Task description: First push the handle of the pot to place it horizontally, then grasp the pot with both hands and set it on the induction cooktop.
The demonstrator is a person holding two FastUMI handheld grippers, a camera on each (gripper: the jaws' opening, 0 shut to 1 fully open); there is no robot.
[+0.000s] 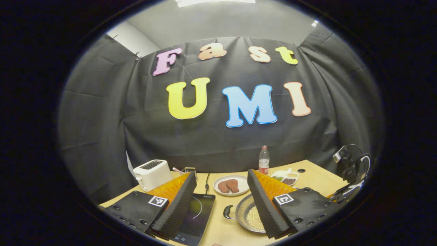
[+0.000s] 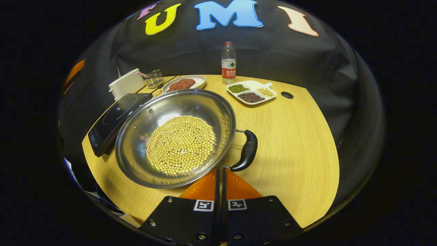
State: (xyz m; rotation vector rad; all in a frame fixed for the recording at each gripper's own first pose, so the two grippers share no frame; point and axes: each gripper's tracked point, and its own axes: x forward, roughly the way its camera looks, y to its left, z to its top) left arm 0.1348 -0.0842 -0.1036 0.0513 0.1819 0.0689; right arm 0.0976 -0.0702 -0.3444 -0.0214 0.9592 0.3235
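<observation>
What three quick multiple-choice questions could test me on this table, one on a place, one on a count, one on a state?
1. Where is the pot?
A. On the cooktop
B. On the table beside the cooktop
C. On the toaster

2. How many compartments has the white dish?
A. Two
B. Three
C. Five

3. How is the right gripper?
A. Shut
B. Wide open
C. Holding the bottle

Answers: 1 B, the pot rests on the table, right of the cooktop. 2 B, three kinds of beans, each apart. 3 A, its fingers meet with nothing between.

Bare table [image 2: 290,143] at 3 o'clock of pot [image 2: 177,136]: open passage. Induction cooktop [image 2: 116,118] touching at 9. Meat plate [image 2: 184,83], bottle [image 2: 228,63], bean dish [image 2: 252,92] crowd 12.
</observation>
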